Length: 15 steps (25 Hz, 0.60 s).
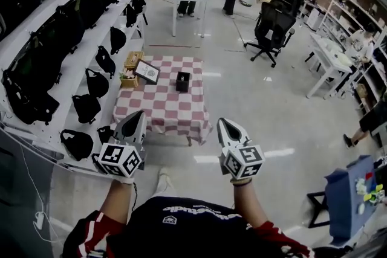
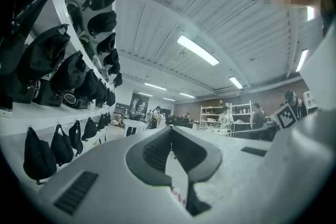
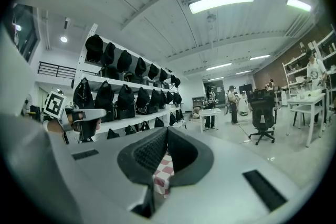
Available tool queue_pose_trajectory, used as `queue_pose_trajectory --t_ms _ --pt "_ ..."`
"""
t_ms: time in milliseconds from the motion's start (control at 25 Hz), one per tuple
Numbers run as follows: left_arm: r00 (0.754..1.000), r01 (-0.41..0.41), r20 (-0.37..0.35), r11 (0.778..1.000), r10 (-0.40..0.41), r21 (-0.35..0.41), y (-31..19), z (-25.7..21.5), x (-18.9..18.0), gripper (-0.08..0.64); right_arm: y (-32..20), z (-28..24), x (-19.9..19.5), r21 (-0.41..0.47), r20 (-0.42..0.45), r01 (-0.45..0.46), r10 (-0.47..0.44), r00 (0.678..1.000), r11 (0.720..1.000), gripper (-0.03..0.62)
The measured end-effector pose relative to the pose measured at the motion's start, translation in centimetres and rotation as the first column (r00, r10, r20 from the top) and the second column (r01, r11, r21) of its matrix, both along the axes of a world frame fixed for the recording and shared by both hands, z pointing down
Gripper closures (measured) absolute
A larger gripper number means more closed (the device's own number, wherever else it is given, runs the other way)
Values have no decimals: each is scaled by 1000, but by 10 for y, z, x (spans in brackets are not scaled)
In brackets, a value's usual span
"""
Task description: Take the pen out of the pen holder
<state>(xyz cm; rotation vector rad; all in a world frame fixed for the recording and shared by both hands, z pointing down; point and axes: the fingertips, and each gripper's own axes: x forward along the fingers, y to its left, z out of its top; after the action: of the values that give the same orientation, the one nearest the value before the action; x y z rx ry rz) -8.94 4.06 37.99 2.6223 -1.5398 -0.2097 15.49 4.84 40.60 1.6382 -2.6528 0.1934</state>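
you hold both arms out in front, side by side, with your left gripper (image 1: pixel 140 115) and right gripper (image 1: pixel 225 122) level and aimed at the checked table (image 1: pixel 158 110); each has its jaws pressed together on nothing. the black pen holder (image 1: pixel 182 81) stands upright on the table's far half, well ahead of both tips. the pen in it is too small to make out.

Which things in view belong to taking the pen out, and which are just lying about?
Job: pen holder on the checked table; left tongs and right tongs, both shut and empty. The pen is too small to make out.
Lying about: picture frame, wicker basket, black bags, office chair.
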Motion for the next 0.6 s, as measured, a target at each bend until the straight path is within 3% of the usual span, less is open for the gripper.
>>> queue_pose_trajectory --t_ms 600 --pt "1000 -24 -3 999 24 25 -69 -14 -10 554 -67 -8 -14 9 -2 -25 25 1000 1000 589"
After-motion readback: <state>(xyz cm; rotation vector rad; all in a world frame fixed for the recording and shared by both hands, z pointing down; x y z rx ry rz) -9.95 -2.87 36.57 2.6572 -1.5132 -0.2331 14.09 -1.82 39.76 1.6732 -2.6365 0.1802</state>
